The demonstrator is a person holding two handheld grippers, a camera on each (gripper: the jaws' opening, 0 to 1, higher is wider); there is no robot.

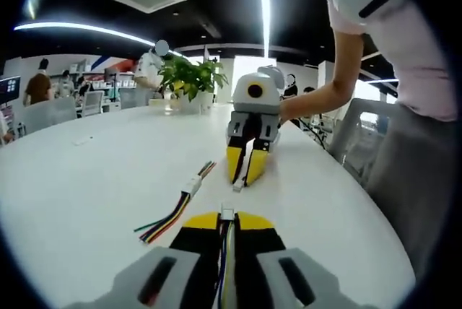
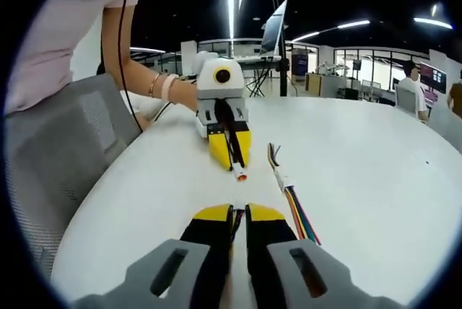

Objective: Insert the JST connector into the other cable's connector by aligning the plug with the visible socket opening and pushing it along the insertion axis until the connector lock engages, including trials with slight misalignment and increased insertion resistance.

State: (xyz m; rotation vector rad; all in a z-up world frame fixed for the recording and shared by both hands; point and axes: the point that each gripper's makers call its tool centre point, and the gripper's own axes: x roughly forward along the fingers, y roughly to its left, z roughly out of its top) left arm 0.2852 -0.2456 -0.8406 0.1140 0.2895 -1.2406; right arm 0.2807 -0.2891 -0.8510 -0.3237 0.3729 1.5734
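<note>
i am holding my left gripper [image 1: 227, 216] pinched on a cable whose white connector [image 1: 227, 213] is poking out just past the yellow tips, wires running back between the jaws. facing it across the table, my right gripper [image 1: 245, 172] is pinching the other cable, its small white connector end [image 1: 237, 185] pointing down toward mine. from the right gripper view, my right gripper [image 2: 240, 215] is pressed nearly together on dark wires, and the left gripper [image 2: 232, 156] is showing its connector with an orange-tipped end [image 2: 240, 175] aimed back at me.

the two connectors are apart, so i judge i am in the approach and lining-up step, not yet inserting. the next move is calling for bringing the plug square to the socket opening, matching height and roll, then pushing straight along the axis until the lock catches; any tilt would likely bind.

a spare cable [image 1: 178, 208] with a white connector and coloured wires is lying on the white table [image 1: 86, 179], beside both grippers. a potted plant [image 1: 191, 78] is standing at the far edge. around us an open office is spreading out, with ceiling light strips, chairs and people in the background.
</note>
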